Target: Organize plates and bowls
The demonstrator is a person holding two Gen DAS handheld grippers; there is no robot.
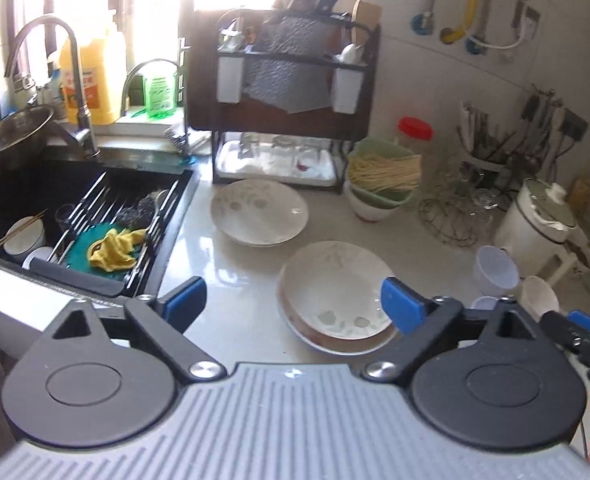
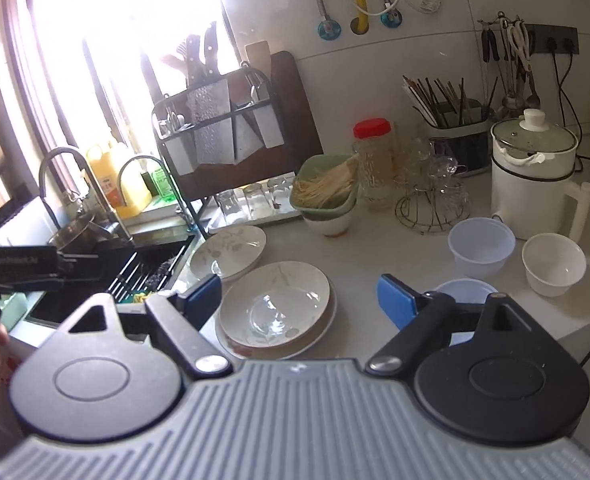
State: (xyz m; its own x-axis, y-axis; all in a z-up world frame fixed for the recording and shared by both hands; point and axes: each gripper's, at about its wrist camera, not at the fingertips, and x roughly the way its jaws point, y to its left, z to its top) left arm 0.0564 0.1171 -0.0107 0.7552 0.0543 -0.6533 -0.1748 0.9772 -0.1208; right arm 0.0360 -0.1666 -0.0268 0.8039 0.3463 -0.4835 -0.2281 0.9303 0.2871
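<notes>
On the pale counter a cream deep plate [image 1: 335, 280] [image 2: 275, 304] lies stacked on a brown-rimmed plate. My left gripper [image 1: 293, 304] is open just in front of this stack, its blue pads clear of the rim. My right gripper [image 2: 299, 298] is open too, with the stack lying ahead between its pads and touching neither. A second leaf-patterned plate stack [image 1: 259, 212] [image 2: 229, 252] sits farther back by the sink. At the right stand a pale blue plastic bowl [image 2: 481, 252], a white bowl [image 2: 553, 264] and another blue bowl [image 2: 465, 292], partly hidden by the right finger.
A black sink [image 1: 35, 200] with a rack, a cloth and dishes is at the left. Behind the plates stand a dish rack [image 1: 287, 120], a green bowl of noodles [image 2: 327, 196] on a white bowl, a red-lidded jar [image 2: 373, 160], a wire glass stand [image 2: 431, 204] and a white kettle [image 2: 535, 184].
</notes>
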